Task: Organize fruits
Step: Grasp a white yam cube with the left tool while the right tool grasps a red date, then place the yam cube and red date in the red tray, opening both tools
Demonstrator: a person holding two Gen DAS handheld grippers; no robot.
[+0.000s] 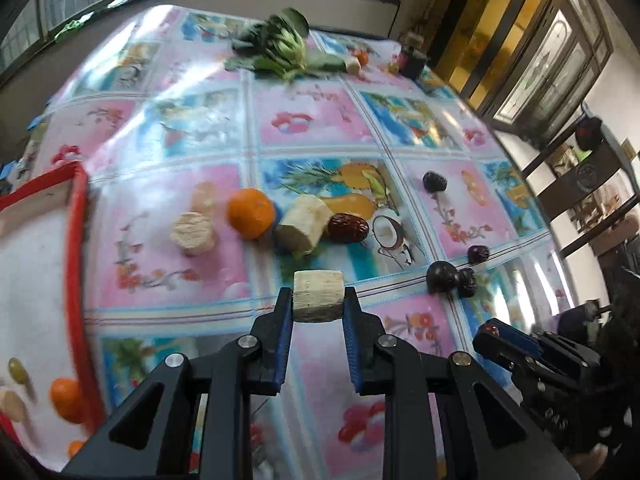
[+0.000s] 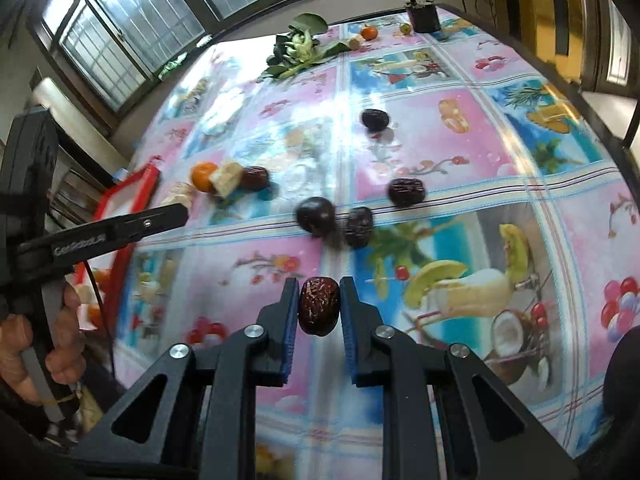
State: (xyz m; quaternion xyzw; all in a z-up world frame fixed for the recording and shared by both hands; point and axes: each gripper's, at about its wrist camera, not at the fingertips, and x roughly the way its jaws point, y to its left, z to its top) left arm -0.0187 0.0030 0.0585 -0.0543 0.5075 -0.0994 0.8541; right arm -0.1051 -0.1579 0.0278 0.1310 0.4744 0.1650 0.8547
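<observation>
My left gripper [image 1: 318, 298] is shut on a pale cut chunk [image 1: 319, 295], held above the flowered tablecloth. My right gripper [image 2: 319, 308] is shut on a wrinkled red date [image 2: 319, 305]; that gripper also shows at the right edge of the left wrist view [image 1: 496, 330]. On the cloth ahead lie an orange [image 1: 251, 212], two more pale chunks [image 1: 193, 232] [image 1: 303, 227] and a red date [image 1: 347, 228]. Several dark dates [image 2: 406, 191] and a dark round fruit [image 2: 315, 216] lie in the middle. A red-rimmed white tray [image 1: 77, 248] at the left holds an orange [image 1: 66, 399] and a green grape [image 1: 17, 369].
Leafy greens [image 1: 280, 46], a small orange [image 2: 368, 32] and a dark jar [image 2: 423, 16] sit at the table's far end under the windows. A hand [image 2: 24, 344] holds the left gripper's handle. The table's right edge [image 2: 560, 80] borders a dark frame.
</observation>
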